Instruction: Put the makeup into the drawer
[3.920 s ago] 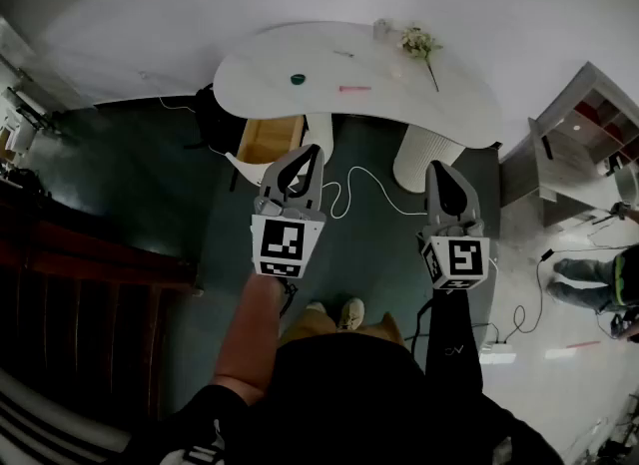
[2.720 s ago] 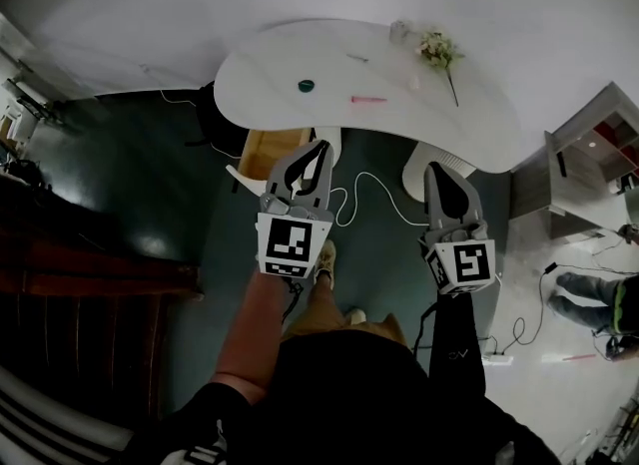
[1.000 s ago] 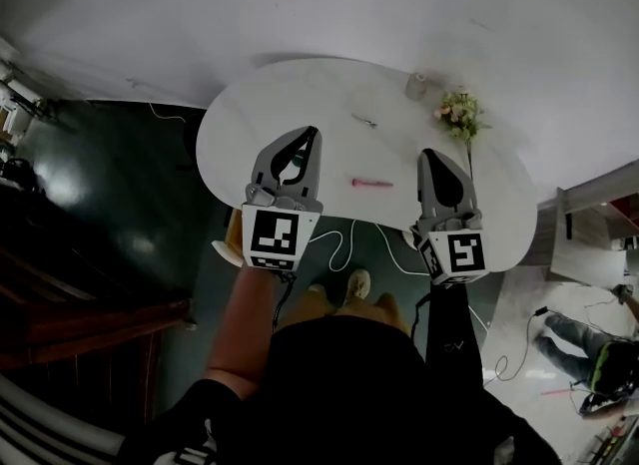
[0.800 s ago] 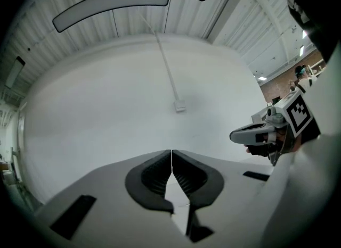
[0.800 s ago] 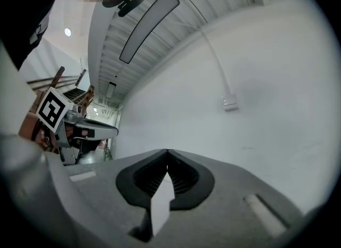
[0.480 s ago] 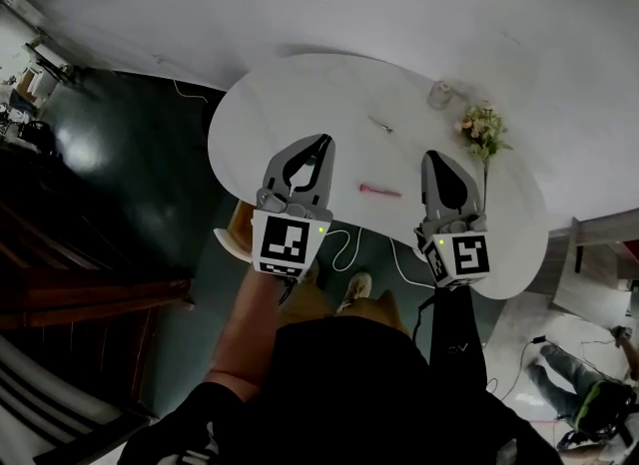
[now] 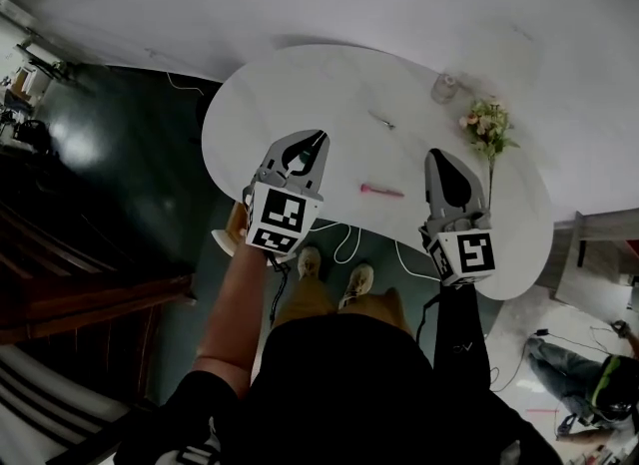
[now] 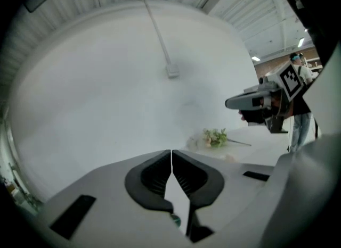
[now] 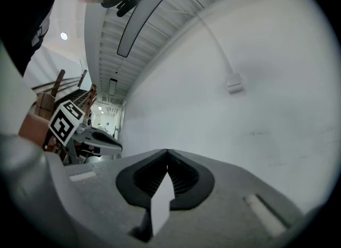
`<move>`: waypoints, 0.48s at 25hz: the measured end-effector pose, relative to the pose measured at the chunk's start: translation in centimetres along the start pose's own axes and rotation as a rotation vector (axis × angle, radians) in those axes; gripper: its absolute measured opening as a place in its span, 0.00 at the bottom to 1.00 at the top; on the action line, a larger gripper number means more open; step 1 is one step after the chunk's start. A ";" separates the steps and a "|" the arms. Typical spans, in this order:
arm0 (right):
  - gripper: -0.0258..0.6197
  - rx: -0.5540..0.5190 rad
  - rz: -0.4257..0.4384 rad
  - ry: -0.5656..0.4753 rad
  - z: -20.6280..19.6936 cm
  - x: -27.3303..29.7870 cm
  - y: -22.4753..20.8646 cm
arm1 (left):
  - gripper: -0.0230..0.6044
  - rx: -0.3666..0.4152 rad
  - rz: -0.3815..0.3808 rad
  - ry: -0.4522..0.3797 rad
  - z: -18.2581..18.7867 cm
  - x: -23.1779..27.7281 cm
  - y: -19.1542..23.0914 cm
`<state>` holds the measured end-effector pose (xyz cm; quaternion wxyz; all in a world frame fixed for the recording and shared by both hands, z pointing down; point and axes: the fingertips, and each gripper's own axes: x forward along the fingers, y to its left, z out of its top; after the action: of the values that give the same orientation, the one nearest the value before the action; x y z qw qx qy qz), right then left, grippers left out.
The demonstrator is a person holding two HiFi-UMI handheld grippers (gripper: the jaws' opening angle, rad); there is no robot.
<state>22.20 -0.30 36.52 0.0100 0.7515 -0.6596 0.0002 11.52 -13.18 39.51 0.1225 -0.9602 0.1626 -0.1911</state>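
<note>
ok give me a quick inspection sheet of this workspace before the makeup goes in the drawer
surface: white rounded tabletop, mostly bare
job's things: slim pink makeup stick lying flat between the grippers; small green item below the left jaws, too small to identify; wooden drawer showing under the table's near rim
clutter: flower sprig, small clear jar, thin dark item
grippers: left hand-held gripper and right hand-held gripper both shut, nothing held
cables: white cable looping on the floor under the table
surroundings: dark green floor, white wall, a person at lower right
</note>
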 end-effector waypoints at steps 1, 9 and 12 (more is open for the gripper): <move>0.05 0.005 -0.003 0.005 -0.2 0.2 -0.1 | 0.05 0.031 -0.011 0.042 -1.4 0.7 0.8; 0.05 -0.011 -0.034 0.069 -1.5 2.2 0.1 | 0.20 0.167 -0.318 0.294 -12.9 5.3 1.2; 0.05 -0.010 -0.047 0.074 -1.4 3.2 0.4 | 0.20 0.290 -0.431 0.369 -16.4 6.9 0.3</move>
<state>22.27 -3.55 37.95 0.0381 0.7663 -0.6408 0.0247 10.81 -18.74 56.37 0.1833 -0.8942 -0.0543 -0.4047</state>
